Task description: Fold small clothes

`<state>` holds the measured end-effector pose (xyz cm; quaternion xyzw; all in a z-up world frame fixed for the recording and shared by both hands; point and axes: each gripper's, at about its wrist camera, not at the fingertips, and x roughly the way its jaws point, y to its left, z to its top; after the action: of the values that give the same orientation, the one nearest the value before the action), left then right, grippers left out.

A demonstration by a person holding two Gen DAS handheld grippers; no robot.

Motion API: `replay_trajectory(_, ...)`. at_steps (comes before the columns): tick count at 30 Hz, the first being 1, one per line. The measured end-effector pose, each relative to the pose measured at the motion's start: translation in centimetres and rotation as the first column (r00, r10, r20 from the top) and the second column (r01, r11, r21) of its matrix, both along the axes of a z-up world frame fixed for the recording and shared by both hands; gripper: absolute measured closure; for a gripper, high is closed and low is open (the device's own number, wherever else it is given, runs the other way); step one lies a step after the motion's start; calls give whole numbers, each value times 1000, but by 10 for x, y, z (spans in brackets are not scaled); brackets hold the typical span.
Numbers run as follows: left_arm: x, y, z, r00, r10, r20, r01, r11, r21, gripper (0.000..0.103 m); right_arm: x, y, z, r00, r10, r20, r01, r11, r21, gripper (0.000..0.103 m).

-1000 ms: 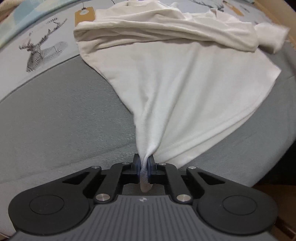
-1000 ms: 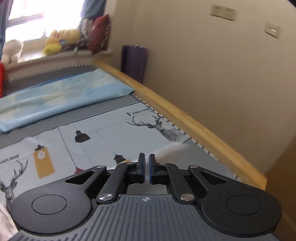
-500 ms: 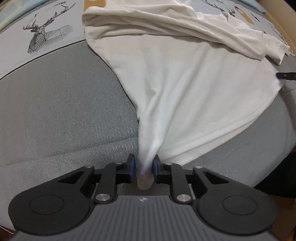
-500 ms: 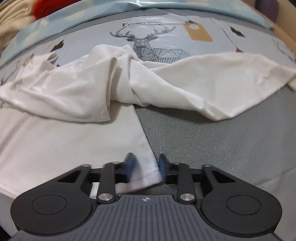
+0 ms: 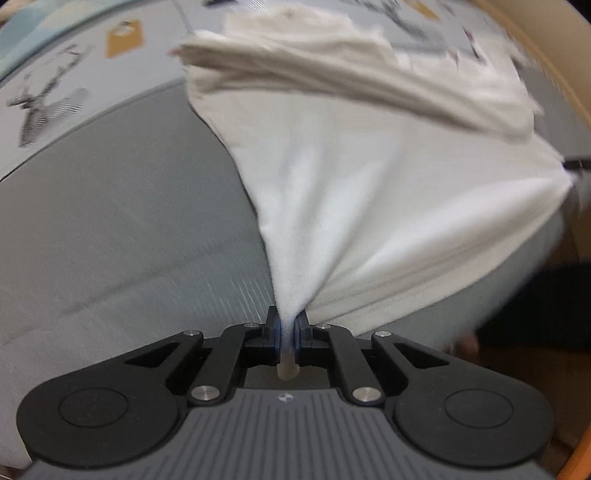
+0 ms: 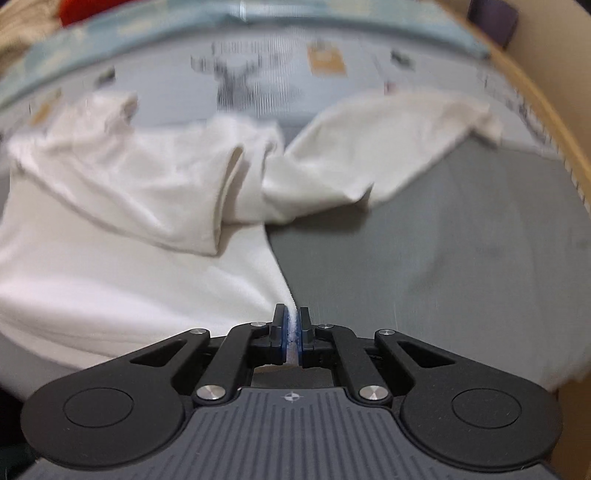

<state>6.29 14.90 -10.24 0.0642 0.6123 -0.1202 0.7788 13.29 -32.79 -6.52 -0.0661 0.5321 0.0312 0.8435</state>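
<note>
I have two grippers on one garment. My left gripper (image 5: 287,328) is clenched on a bunched corner of the white shirt (image 5: 388,192), with a nub of cloth poking out behind the pads, and my right gripper (image 6: 293,332) is pinched tight on the shirt's (image 6: 129,258) other near corner, a thin strip of fabric showing between its blue pads. The shirt lies on the grey bed cover (image 5: 118,229), its body drawn taut toward me and its upper part heaped in loose folds farther back; from the right wrist view I count two sleeves, one crumpled at left and one sleeve (image 6: 388,147) stretched out to the right across the printed sheet (image 6: 258,66). On that sheet I can make out one deer figure (image 5: 40,107) and one orange tag (image 5: 123,35) in the left wrist view, though both are blurred. Half a second ago my right gripper's fingers stood apart around the hem; now they are closed on it. My left gripper, which had slackened around the cloth then, has tightened again, and both views are smeared with motion.
</note>
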Motion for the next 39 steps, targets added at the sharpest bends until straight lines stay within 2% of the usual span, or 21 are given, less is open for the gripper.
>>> replay_trajectory(3, -6, -8, -7, 998, -43, -44, 44, 999, 23, 96, -11, -3, -17, 999, 12, -44, -12, 1000, -12, 98)
replay_trajectory(5, -7, -11, -6, 996, -57, -66, 56, 998, -9, 96, -13, -3, -15, 1000, 1, -7, -1, 999, -37, 98)
replay_trajectory(6, -6, -11, -6, 995, -65, -73, 64, 998, -19, 95, -13, -6, -9, 999, -20, 32, 21, 999, -34, 92)
replay_trajectory(9, 2, -12, 1, 998, -48, -39, 47, 999, -17, 94, -13, -16, 15, 981, -106, 161, 91, 991, 96, 76)
replay_trajectory(11, 6, -7, 11, 1000, -11, 3, 11, 998, -57, 92, -12, -20, 26, 970, -132, 206, 88, 974, 211, 67)
replay_trajectory(13, 11, -4, 19, 998, 29, 51, -25, 996, -85, 88, -4, -15, 22, 972, -140, 188, 81, 954, 287, 57)
replay_trajectory(16, 22, -7, 31, 991, 77, 111, -66, 993, -98, 85, 16, 3, 4, 985, -124, 118, 85, 952, 293, 53)
replay_trajectory(21, 32, -11, 40, 980, 122, 157, -108, 989, -99, 77, 40, 28, -23, 991, -123, 47, 108, 965, 239, 53)
replay_trajectory(23, 35, -6, 48, 974, 154, 168, -135, 984, -116, 73, 46, 34, -29, 990, -133, 45, 120, 968, 223, 74)
replay_trajectory(24, 37, -4, 53, 967, 174, 184, -152, 980, -125, 72, 48, 36, -27, 989, -139, 58, 121, 964, 236, 91)
replay_trajectory(25, 37, -2, 60, 959, 191, 209, -166, 977, -131, 72, 48, 36, -25, 988, -142, 65, 121, 960, 251, 96)
replay_trajectory(27, 37, -2, 71, 943, 202, 265, -170, 975, -142, 72, 47, 38, -13, 983, -151, 106, 113, 947, 302, 97)
replay_trajectory(29, 38, -11, 78, 932, 188, 310, -141, 976, -168, 72, 43, 39, 4, 969, -169, 183, 85, 914, 396, 97)
replay_trajectory(30, 38, -21, 82, 924, 164, 345, -108, 978, -176, 71, 41, 38, 15, 959, -181, 219, 58, 880, 471, 97)
replay_trajectory(32, 35, -47, 87, 899, 93, 427, -14, 983, -185, 62, 36, 36, 32, 944, -190, 271, -20, 784, 620, 97)
replay_trajectory(33, 35, -61, 88, 889, 60, 454, 29, 982, -187, 52, 36, 37, 37, 941, -184, 284, -63, 730, 681, 97)
replay_trajectory(34, 35, -77, 89, 877, 29, 479, 68, 980, -184, 50, 36, 40, 41, 942, -169, 289, -105, 671, 734, 97)
replay_trajectory(35, 35, -90, 88, 864, 12, 504, 96, 977, -189, 50, 36, 43, 44, 943, -151, 297, -147, 611, 778, 97)
replay_trajectory(36, 35, -102, 88, 850, 5, 526, 119, 972, -201, 49, 36, 48, 47, 942, -137, 306, -177, 573, 800, 97)
replay_trajectory(38, 41, -125, 84, 832, -7, 555, 142, 969, -201, 49, 37, 59, 50, 943, -104, 316, -222, 510, 831, 97)
replay_trajectory(39, 44, -134, 82, 818, -6, 575, 141, 972, -190, 49, 38, 65, 51, 944, -86, 319, -236, 499, 834, 97)
